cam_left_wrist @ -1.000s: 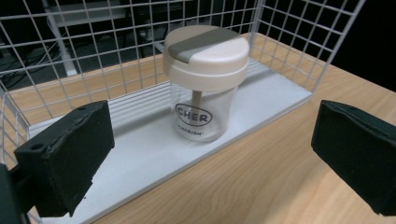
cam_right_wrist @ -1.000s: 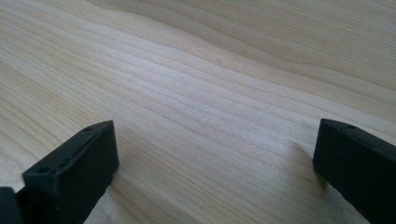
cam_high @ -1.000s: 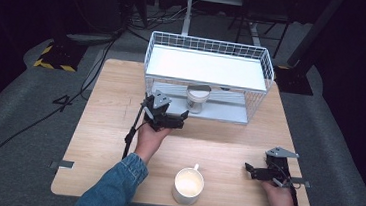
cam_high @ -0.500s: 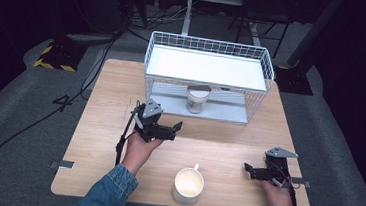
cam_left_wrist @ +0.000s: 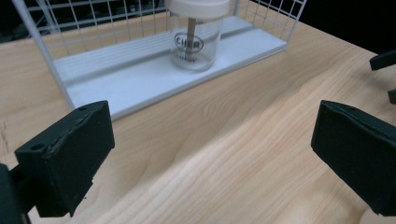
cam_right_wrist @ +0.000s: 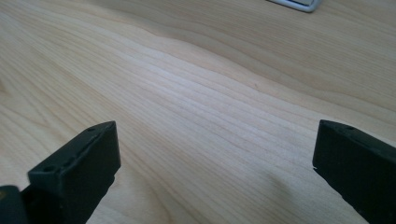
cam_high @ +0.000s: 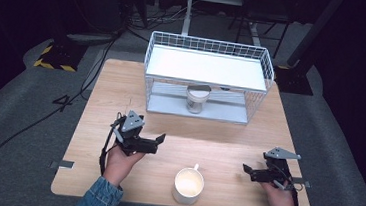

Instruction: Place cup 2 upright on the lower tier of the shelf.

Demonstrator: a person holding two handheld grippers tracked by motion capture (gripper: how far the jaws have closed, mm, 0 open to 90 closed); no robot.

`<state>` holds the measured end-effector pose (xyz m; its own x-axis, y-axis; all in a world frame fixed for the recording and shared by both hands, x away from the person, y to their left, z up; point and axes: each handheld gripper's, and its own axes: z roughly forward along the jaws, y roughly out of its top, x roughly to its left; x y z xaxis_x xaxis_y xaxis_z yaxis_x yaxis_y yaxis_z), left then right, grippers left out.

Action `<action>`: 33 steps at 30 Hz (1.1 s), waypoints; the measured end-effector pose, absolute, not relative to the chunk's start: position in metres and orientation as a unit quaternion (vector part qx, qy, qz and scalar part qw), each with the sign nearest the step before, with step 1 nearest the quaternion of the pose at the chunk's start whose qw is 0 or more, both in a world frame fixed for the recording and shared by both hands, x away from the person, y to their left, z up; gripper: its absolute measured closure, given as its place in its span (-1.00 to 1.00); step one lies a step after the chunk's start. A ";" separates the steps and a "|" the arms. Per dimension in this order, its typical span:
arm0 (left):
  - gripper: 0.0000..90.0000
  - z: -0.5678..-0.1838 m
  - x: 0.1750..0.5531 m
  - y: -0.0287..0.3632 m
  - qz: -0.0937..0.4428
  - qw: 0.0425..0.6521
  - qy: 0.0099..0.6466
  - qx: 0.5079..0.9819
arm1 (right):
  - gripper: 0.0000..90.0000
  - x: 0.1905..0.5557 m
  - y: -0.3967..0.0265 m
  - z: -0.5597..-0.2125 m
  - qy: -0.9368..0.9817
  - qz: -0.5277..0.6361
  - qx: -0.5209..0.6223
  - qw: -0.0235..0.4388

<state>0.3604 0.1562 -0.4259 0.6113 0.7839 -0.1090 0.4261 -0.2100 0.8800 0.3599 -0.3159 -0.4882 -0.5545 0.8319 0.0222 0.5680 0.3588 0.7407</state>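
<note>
Partly cut off at the top edge, the jar stands on the wire rack's lower shelf; its label reads "CHER". Both the left hand-held gripper and right hand-held gripper are released, empty.

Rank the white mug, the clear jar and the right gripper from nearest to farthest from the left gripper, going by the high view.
From the left gripper:
1. White mug, just right of it, at the table's near edge.
2. Clear jar, ahead, on the wire rack's lower shelf.
3. Right gripper, across the table on the right.
</note>
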 end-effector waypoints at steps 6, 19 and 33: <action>-1.00 -0.440 0.353 0.172 0.205 0.438 0.406 0.775 | -0.98 0.350 -0.312 -0.477 0.807 0.379 0.418 0.174; -0.97 -0.475 0.336 0.204 0.195 0.396 0.467 0.767 | -0.98 0.323 -0.282 -0.457 0.824 0.420 0.353 0.138; -0.96 -0.495 0.341 0.225 0.202 0.360 0.497 0.764 | -0.98 0.289 -0.236 -0.449 0.847 0.456 0.265 0.064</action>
<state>0.3407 0.2250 -0.4951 0.4253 0.9037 -0.0495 0.6134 -0.2476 0.7500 0.2885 -0.2363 -0.4486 -0.8511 0.5076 0.1343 0.3917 0.4435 0.8062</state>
